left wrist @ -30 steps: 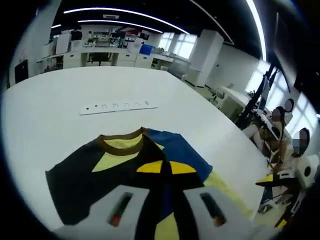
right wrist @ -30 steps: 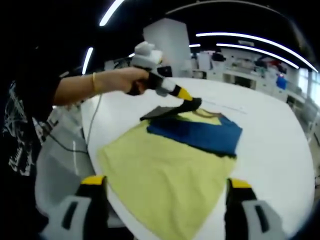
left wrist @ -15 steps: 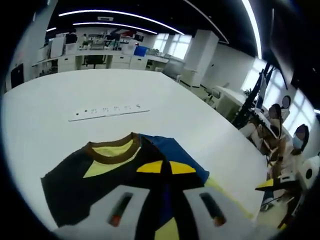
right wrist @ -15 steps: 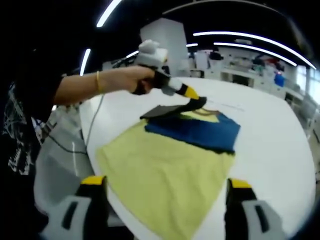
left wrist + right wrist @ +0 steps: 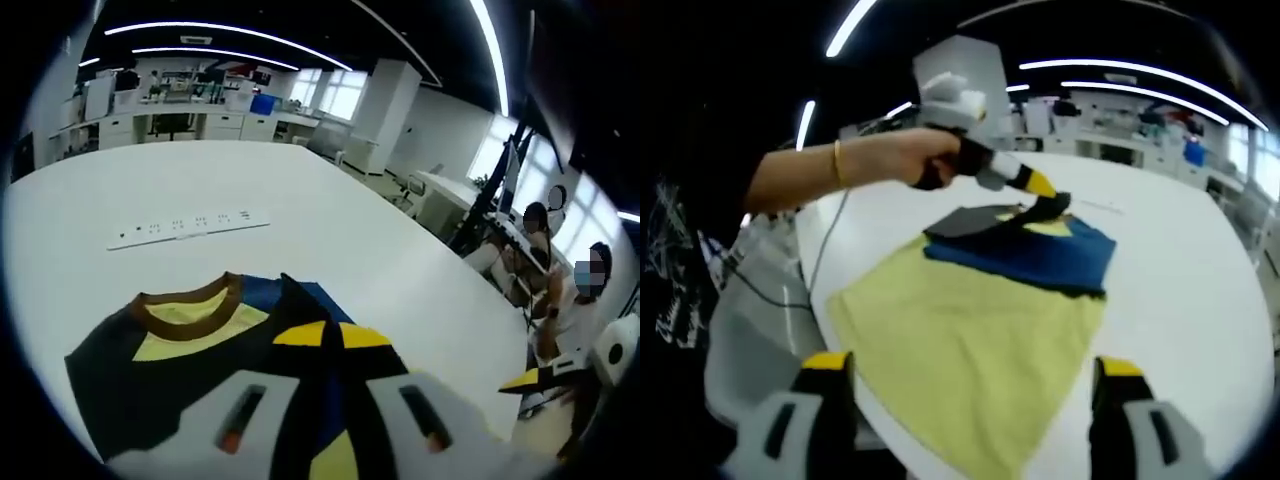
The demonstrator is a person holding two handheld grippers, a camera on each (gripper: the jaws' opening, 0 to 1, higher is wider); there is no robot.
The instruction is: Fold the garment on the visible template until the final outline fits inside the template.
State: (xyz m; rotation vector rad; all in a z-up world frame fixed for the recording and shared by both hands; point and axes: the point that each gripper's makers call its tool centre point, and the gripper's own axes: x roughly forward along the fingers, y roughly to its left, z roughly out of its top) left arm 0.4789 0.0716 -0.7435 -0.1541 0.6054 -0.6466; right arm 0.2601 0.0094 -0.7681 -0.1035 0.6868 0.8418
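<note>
The left hand-held gripper [image 5: 1045,190], clamping the garment [image 5: 970,340], has carried its dark sleeve farther across.

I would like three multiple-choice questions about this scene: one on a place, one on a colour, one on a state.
1. Where does the white power strip lie?
A. on the table beyond the shirt
B. on the shirt
C. on the floor

2. What colour is the shirt's large lower part?
A. red
B. pale yellow
C. white

3. How are the right hand-held gripper's jaws?
A. shut on the shirt
B. open, holding nothing
C. shut on a cable

Answers: 1 A, the strip rests on the white table past the collar. 2 B, the broad panel is pale yellow. 3 B, the jaws stand wide apart, free of the cloth.
</note>
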